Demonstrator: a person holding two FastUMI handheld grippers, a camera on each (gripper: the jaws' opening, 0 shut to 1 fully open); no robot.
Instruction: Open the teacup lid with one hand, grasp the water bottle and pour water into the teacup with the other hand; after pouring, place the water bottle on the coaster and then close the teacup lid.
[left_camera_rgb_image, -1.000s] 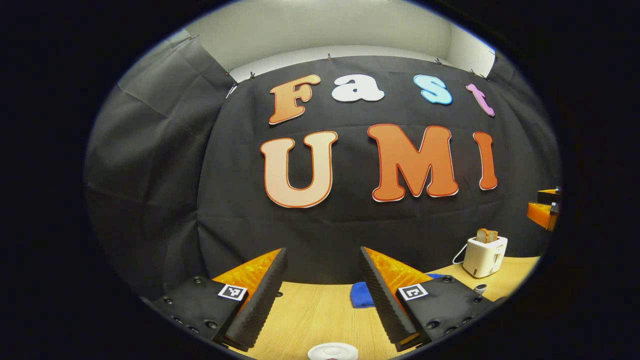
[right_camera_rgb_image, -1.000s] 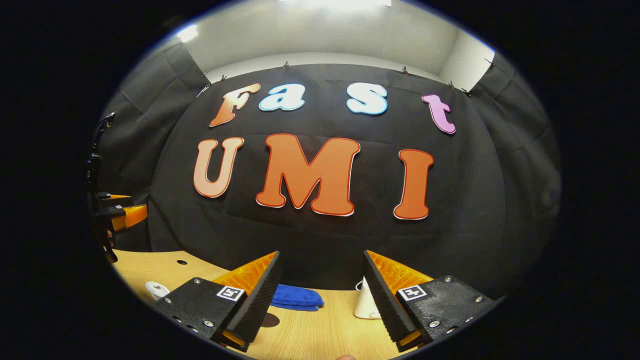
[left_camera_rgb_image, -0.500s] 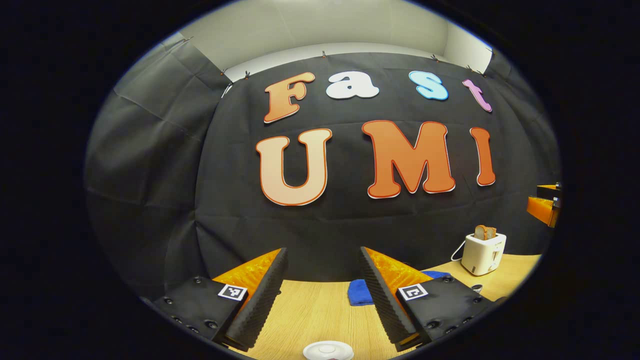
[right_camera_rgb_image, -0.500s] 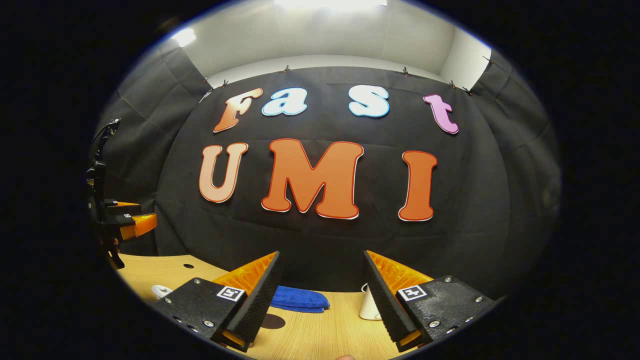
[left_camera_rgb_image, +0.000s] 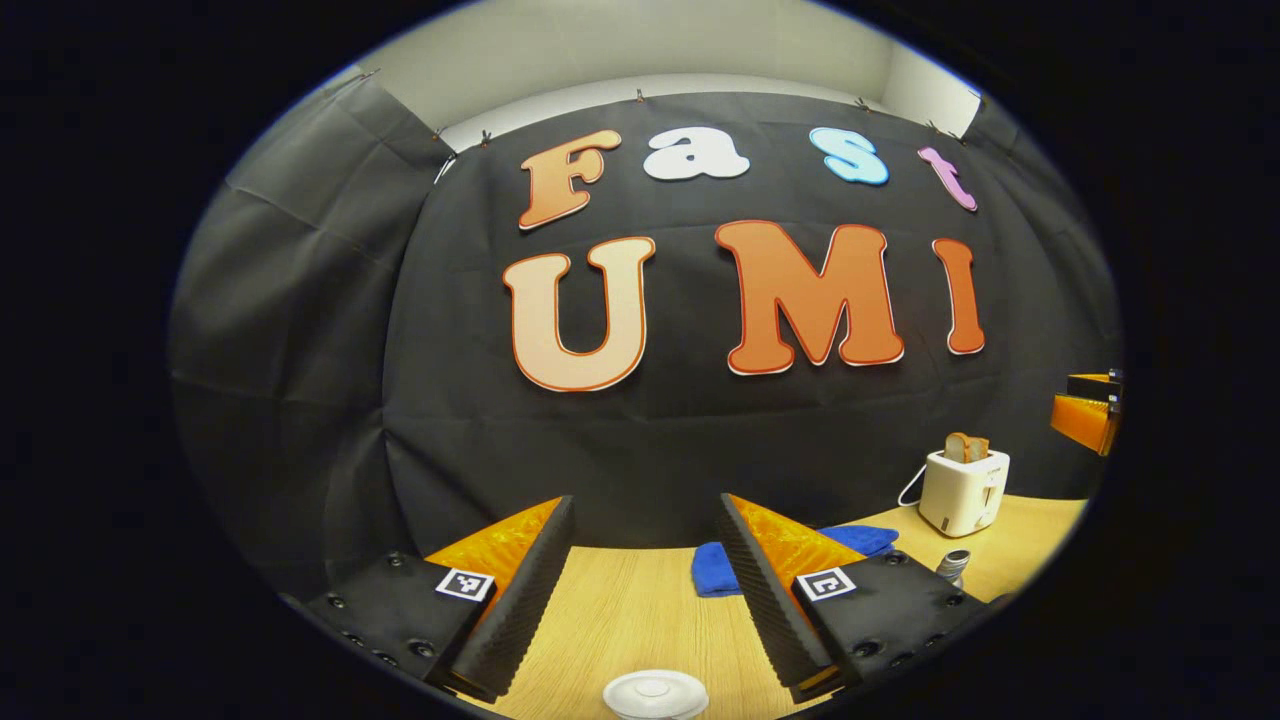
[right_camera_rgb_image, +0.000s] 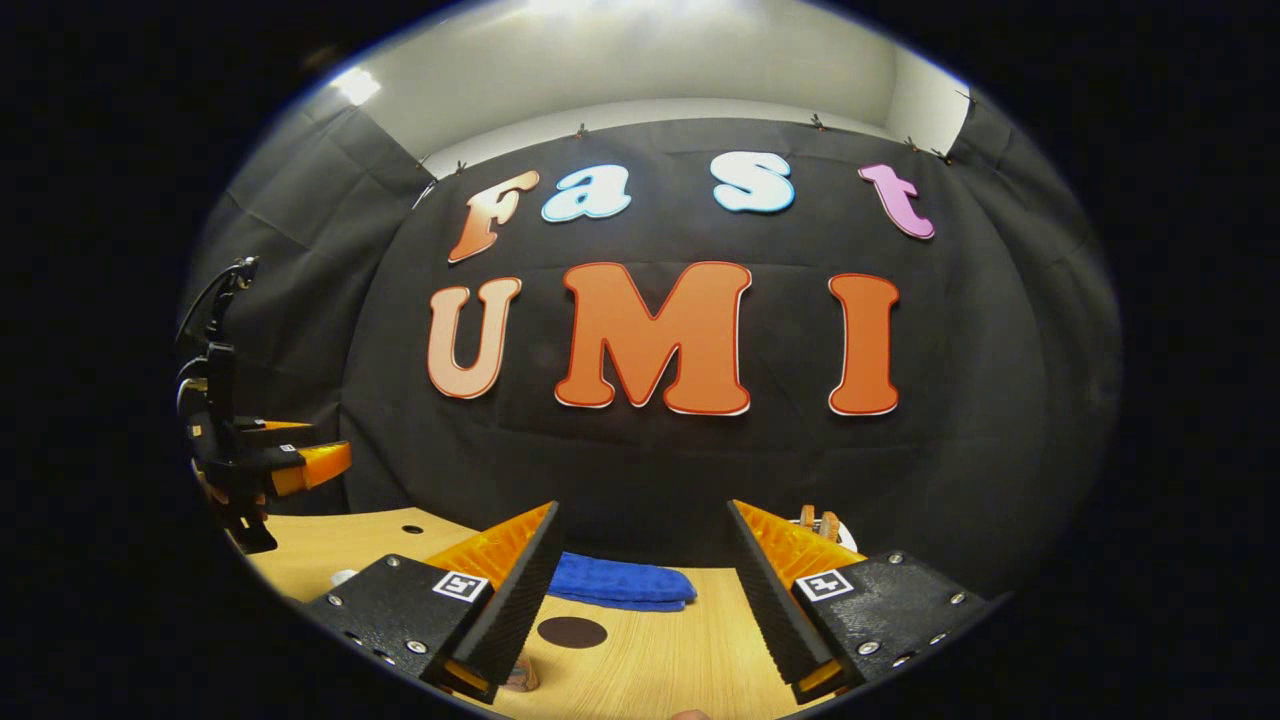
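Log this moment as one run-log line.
phase: approach | left claw: open above teacup lid | right claw: open, empty | coaster: bare | lid: not yet gripped

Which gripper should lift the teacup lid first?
Probably the left gripper: the white teacup lid sits just ahead between its open fingers. The right gripper faces the dark coaster instead.

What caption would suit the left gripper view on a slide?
Open left gripper poised above a white teacup lid on a wooden table, blue cloth and toaster beyond.
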